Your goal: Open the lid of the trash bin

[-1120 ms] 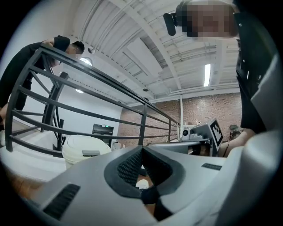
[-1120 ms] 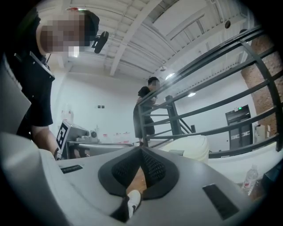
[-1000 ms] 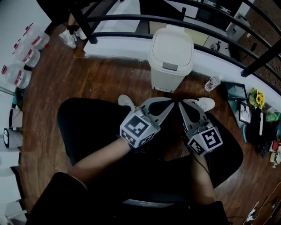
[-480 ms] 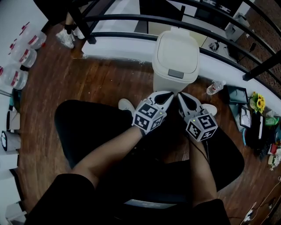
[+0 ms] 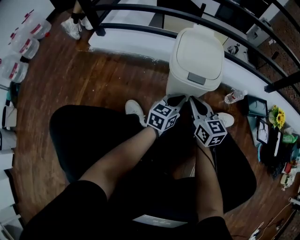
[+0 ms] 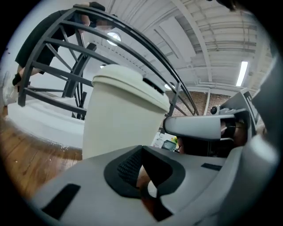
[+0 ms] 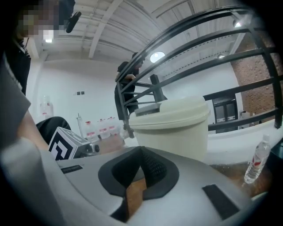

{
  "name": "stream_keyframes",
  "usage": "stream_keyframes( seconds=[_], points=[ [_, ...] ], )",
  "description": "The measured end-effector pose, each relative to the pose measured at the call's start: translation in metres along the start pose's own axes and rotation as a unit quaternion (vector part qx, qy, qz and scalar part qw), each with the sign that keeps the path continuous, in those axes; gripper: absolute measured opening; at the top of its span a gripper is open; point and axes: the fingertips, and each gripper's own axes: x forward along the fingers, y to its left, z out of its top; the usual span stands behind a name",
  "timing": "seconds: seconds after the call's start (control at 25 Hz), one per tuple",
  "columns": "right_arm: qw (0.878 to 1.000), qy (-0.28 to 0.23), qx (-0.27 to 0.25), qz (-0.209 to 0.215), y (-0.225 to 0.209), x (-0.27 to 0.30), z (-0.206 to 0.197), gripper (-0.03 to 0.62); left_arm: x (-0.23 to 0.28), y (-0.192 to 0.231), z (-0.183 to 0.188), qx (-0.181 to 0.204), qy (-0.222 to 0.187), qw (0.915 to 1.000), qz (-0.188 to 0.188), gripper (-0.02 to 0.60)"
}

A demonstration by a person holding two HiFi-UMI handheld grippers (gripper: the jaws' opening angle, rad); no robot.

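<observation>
A cream trash bin (image 5: 197, 61) stands against the white ledge, its lid down and a grey push latch (image 5: 196, 78) at the lid's front edge. My left gripper (image 5: 179, 98) and right gripper (image 5: 191, 100) sit side by side just in front of the bin's base, below the latch, both shut on nothing. The bin (image 6: 124, 114) fills the left gripper view beyond that gripper's (image 6: 141, 148) meeting tips. In the right gripper view the bin (image 7: 170, 128) rises close behind the closed tips of that gripper (image 7: 141, 150). I cannot tell if either gripper touches the bin.
A black railing (image 5: 154, 11) and white ledge (image 5: 126, 44) run behind the bin. A water bottle (image 5: 233, 96) lies right of it. My white shoes (image 5: 135, 110) flank the grippers on the wood floor. Bottles (image 5: 23, 47) stand far left; clutter and flowers (image 5: 276, 117) far right.
Both grippers have moved forward from over my lap to the bin's front base. The left gripper's jaws, spread a second ago, have come together. The lid has stayed down.
</observation>
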Motion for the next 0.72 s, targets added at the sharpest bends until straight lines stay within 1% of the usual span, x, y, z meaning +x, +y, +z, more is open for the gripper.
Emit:
stream_keyframes(
  seconds=[0.08, 0.32, 0.6, 0.72],
  points=[
    [1.000, 0.008, 0.008, -0.003, -0.010, 0.011, -0.016, 0.015, 0.008, 0.015, -0.013, -0.004, 0.012, 0.9999, 0.010, 0.038],
    [0.998, 0.047, 0.039, -0.017, -0.040, 0.035, -0.068, 0.015, 0.030, 0.048, -0.057, 0.001, 0.057, 0.9977, 0.037, 0.040],
    [0.993, 0.069, 0.088, -0.035, -0.076, 0.057, -0.118, 0.015, 0.072, 0.069, -0.105, -0.001, 0.099, 0.9943, 0.040, 0.040],
    [0.991, 0.070, 0.109, -0.042, -0.091, 0.062, -0.134, 0.015, 0.086, 0.080, -0.123, -0.002, 0.114, 0.9925, 0.043, 0.040]
  ],
)
